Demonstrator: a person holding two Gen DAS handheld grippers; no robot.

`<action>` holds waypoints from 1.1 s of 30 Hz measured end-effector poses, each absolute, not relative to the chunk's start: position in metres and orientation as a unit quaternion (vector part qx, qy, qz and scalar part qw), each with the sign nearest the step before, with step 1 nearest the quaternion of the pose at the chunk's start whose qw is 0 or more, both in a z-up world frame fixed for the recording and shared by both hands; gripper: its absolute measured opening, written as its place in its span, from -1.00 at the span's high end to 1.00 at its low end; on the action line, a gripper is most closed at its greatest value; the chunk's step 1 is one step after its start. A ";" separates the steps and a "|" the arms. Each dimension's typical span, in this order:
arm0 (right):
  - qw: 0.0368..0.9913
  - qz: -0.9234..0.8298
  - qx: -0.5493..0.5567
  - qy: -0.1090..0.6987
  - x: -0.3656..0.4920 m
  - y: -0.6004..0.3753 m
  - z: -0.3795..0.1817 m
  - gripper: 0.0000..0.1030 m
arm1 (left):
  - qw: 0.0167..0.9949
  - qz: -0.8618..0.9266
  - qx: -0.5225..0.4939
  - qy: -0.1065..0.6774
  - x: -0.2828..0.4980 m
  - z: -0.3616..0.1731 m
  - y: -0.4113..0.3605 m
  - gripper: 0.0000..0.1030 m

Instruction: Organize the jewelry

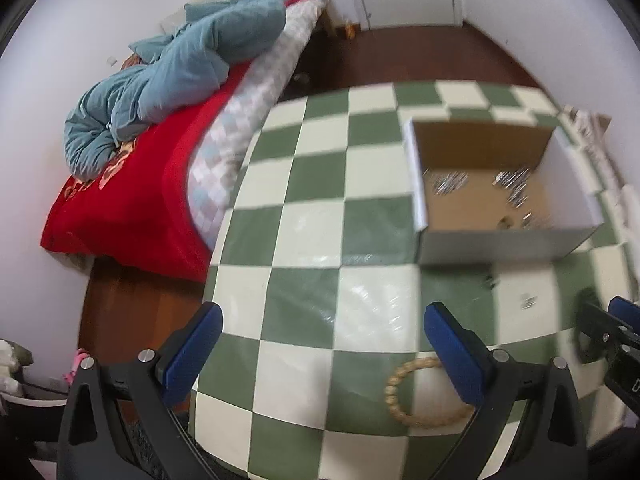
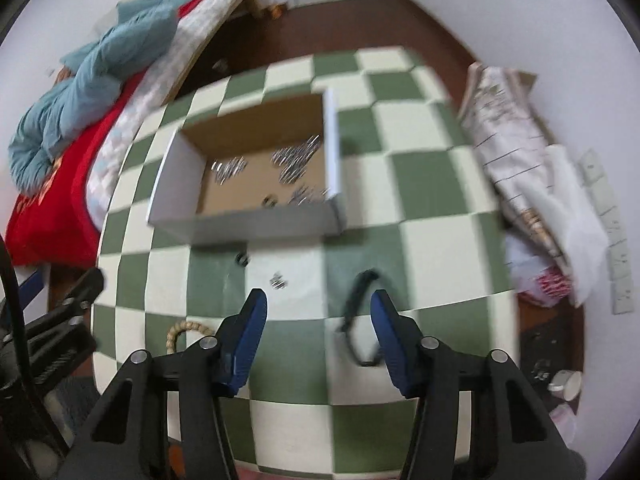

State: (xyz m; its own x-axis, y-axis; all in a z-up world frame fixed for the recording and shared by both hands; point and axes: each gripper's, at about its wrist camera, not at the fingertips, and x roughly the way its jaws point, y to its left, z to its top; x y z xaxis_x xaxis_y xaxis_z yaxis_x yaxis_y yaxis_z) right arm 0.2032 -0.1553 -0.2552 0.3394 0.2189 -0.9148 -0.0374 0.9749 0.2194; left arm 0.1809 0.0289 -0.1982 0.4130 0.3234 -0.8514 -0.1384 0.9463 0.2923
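Near table [image 1: 304, 208] front edge: left gripper [image 1: 322, 354] spread wide, empty; right gripper [image 2: 318, 340] half spread, empty, beside black band [image 2: 356, 312]; bead bracelet [image 1: 404, 392] between them.

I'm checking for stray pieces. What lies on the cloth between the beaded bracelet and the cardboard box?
In the right wrist view, two small silvery pieces lie between the beaded bracelet and the cardboard box; too blurred to identify.

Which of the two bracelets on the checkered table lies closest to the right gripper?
The dark, thin bracelet, just beside the right gripper. The tan beaded bracelet lies farther left, outside its fingers.
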 end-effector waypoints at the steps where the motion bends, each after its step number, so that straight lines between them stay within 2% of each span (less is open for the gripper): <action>1: 0.811 0.082 0.077 0.574 0.206 -0.150 -0.263 -0.09 | 0.829 0.144 0.091 0.532 0.184 -0.207 0.033 -0.99; 5: 0.800 0.095 0.067 0.588 0.217 -0.125 -0.289 -0.02 | 0.819 0.153 0.087 0.545 0.189 -0.222 0.047 -0.99; 11: 0.797 0.103 0.041 0.594 0.228 -0.099 -0.315 0.23 | 0.814 0.160 0.081 0.552 0.193 -0.232 0.061 -0.99; 14: 0.801 0.100 0.008 0.590 0.229 -0.088 -0.315 0.57 | 0.812 0.160 0.077 0.555 0.194 -0.235 0.063 -0.99; 15: 0.803 0.099 -0.005 0.588 0.229 -0.086 -0.316 0.79 | 0.812 0.160 0.076 0.556 0.194 -0.236 0.063 -0.99; 18: 0.806 0.098 -0.026 0.583 0.225 -0.084 -0.316 1.00 | 0.812 0.154 0.076 0.557 0.194 -0.237 0.061 -0.99; 26: 0.831 0.091 0.025 0.547 0.214 -0.117 -0.279 1.00 | 0.817 0.108 0.060 0.563 0.198 -0.233 0.036 -0.98; 33: 0.847 0.058 0.050 0.526 0.219 -0.158 -0.250 1.00 | 0.817 0.027 0.055 0.574 0.209 -0.238 -0.019 -0.98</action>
